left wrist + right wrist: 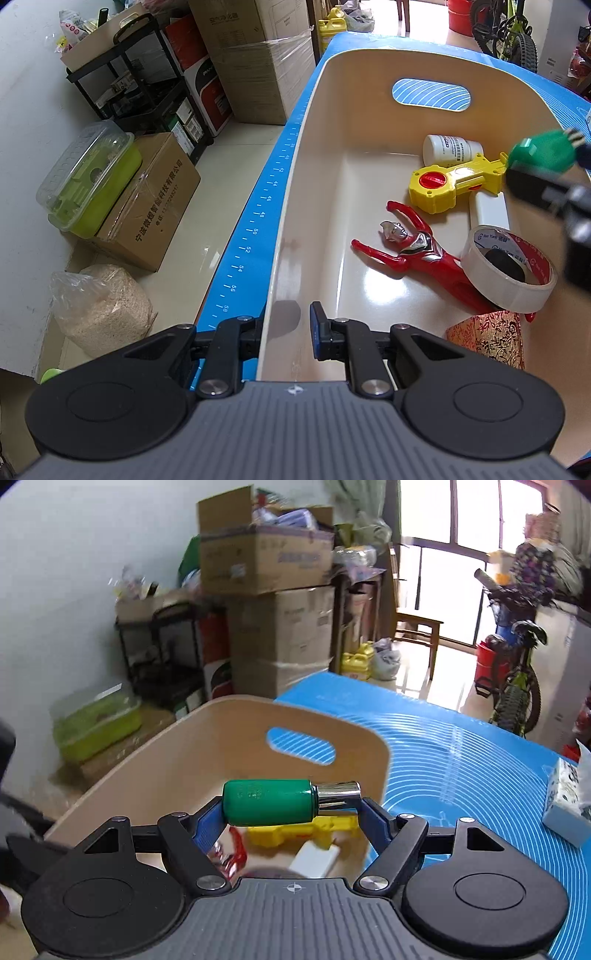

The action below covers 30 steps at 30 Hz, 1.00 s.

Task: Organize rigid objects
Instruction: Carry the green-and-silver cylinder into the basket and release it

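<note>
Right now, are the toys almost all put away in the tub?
Partly. Already in the beige tub: a red hero figure, yellow toy, tape roll, white bottle. The right gripper holds a green bottle above the tub, not dropped yet. The left gripper steadies the tub's wall. The tissue pack sits outside on the blue mat.

The red figure [424,254] has its legs hidden under the tape roll [511,267] — the right-wrist view blurs it.

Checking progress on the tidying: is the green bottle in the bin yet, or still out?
Still out. The right gripper holds the green bottle sideways between its fingers, above the beige bin.
</note>
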Each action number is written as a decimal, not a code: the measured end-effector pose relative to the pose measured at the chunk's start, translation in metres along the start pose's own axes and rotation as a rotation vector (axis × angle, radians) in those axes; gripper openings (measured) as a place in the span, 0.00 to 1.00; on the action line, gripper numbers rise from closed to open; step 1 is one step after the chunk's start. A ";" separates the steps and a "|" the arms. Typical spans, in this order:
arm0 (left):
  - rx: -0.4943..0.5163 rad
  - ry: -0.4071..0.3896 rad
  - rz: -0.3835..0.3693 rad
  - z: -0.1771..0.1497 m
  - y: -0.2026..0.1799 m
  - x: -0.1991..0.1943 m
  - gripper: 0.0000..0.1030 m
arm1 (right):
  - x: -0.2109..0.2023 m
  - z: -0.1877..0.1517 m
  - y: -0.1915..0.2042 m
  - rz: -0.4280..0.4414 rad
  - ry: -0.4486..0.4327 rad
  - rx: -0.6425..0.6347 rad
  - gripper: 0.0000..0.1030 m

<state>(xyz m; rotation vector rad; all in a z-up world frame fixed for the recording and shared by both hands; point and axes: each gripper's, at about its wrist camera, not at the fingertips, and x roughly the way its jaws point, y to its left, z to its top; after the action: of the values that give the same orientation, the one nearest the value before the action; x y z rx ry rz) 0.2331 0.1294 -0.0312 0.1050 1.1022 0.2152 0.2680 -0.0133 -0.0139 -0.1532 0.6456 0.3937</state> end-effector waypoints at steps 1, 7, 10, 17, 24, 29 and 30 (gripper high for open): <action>-0.001 0.001 0.000 0.000 0.000 0.000 0.19 | 0.002 -0.002 0.005 0.001 0.015 -0.015 0.76; -0.001 -0.001 -0.004 0.002 -0.003 0.000 0.19 | 0.012 -0.015 0.020 -0.001 0.102 -0.078 0.76; -0.002 0.001 -0.003 0.002 -0.003 0.001 0.19 | 0.011 -0.015 0.024 -0.006 0.110 -0.101 0.76; -0.016 -0.033 0.009 0.002 0.001 -0.003 0.24 | 0.000 -0.008 0.012 0.016 0.088 -0.030 0.82; -0.045 -0.127 0.009 0.003 0.001 -0.030 0.76 | -0.028 -0.003 0.002 -0.014 0.025 0.033 0.94; -0.068 -0.165 -0.022 0.002 -0.005 -0.049 0.78 | -0.057 -0.002 -0.007 -0.031 -0.010 0.086 0.95; -0.067 -0.175 -0.026 0.002 -0.008 -0.055 0.78 | -0.064 -0.003 -0.008 -0.039 -0.016 0.091 0.95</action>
<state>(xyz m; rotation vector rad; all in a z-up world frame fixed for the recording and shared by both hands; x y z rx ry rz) 0.2115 0.1096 0.0162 0.0488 0.9208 0.2158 0.2235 -0.0415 0.0226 -0.0758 0.6432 0.3275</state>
